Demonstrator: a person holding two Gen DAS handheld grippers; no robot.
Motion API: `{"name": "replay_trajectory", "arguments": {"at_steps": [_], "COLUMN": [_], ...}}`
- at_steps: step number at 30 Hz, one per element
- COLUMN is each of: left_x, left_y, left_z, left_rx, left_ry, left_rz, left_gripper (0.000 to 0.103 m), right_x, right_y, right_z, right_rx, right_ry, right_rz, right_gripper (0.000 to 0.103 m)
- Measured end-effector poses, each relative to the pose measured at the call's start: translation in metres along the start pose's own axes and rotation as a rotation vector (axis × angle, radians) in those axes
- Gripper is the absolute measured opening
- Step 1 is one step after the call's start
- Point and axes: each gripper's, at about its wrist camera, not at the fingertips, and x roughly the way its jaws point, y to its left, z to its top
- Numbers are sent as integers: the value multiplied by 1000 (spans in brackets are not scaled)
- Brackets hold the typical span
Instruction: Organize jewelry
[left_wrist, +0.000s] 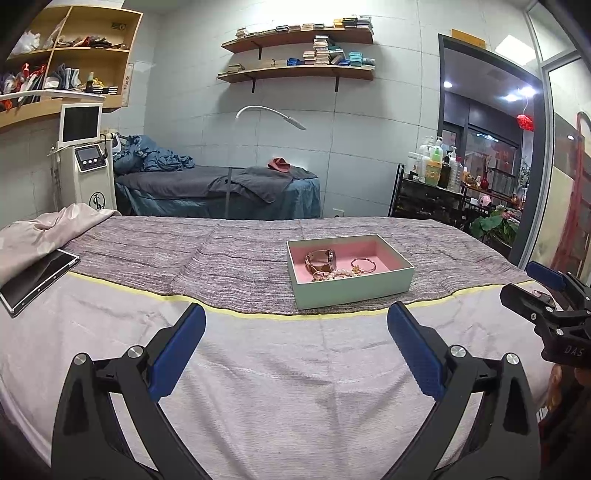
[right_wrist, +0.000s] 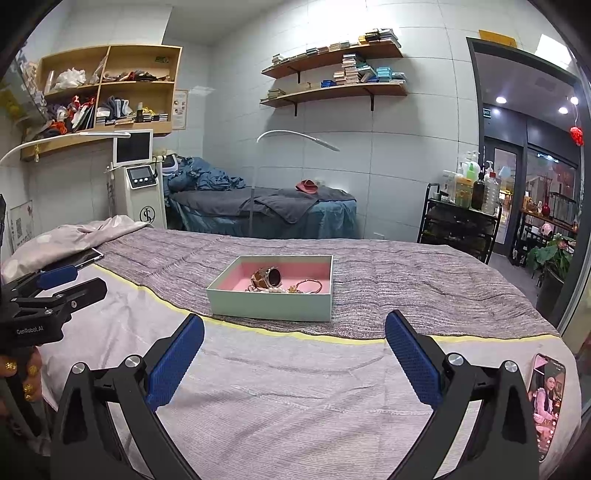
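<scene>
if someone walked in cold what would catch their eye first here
Most likely the mint box with its pink lining, sitting on the grey throw mid-bed, with a watch, a bangle and pearl beads heaped inside. Next, the two open grippers, left and right, held over the pale sheet short of the box. A lit phone lies at the right bed edge.
</scene>
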Motion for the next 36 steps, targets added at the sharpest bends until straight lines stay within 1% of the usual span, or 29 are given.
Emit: {"name": "replay_trajectory", "arguments": {"at_steps": [13,36], "left_x": [3,8], "left_y": [0,0], "left_z": [-1,-2], "left_rx": [-9,7], "left_ry": [3,5], "left_rz": [2,20], "left_gripper": [97,97], "right_x": [3,14], "right_y": [-1,-1], "right_z": [-1,-4], "right_rx": [5,9], "right_ry": [7,25], "right_rz": [-1,2], "right_gripper": [96,96]}}
